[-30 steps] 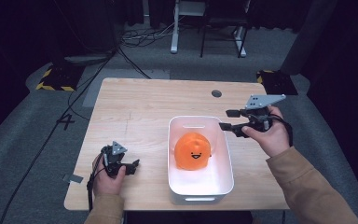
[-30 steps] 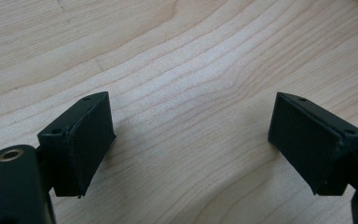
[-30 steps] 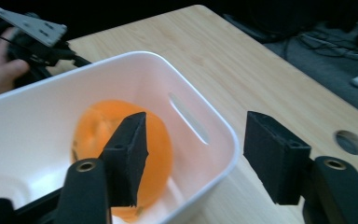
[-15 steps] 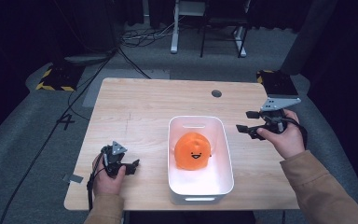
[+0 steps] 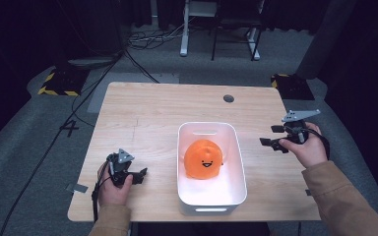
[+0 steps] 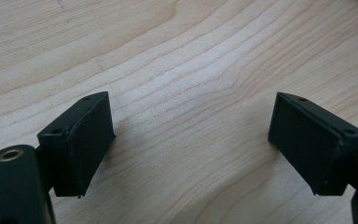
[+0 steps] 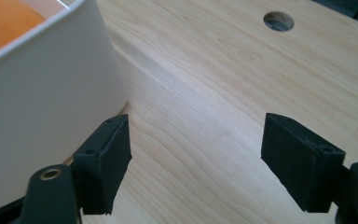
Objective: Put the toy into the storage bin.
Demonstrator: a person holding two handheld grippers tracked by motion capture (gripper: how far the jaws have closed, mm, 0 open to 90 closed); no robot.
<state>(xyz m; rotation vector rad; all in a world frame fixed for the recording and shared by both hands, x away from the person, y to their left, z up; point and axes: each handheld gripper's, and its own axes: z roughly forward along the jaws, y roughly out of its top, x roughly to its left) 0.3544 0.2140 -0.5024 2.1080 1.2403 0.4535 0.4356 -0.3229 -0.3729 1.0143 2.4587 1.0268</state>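
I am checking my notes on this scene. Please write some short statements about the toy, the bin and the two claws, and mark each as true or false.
1. The orange toy lies inside the white bin. True.
2. The right claw holds the toy. False: it is open and empty, right of the bin, over the table.
3. The left claw is open with nothing between its jaws. True.
4. The bin stands on the floor. False: it stands on the table.
5. The table has a round hole. True.
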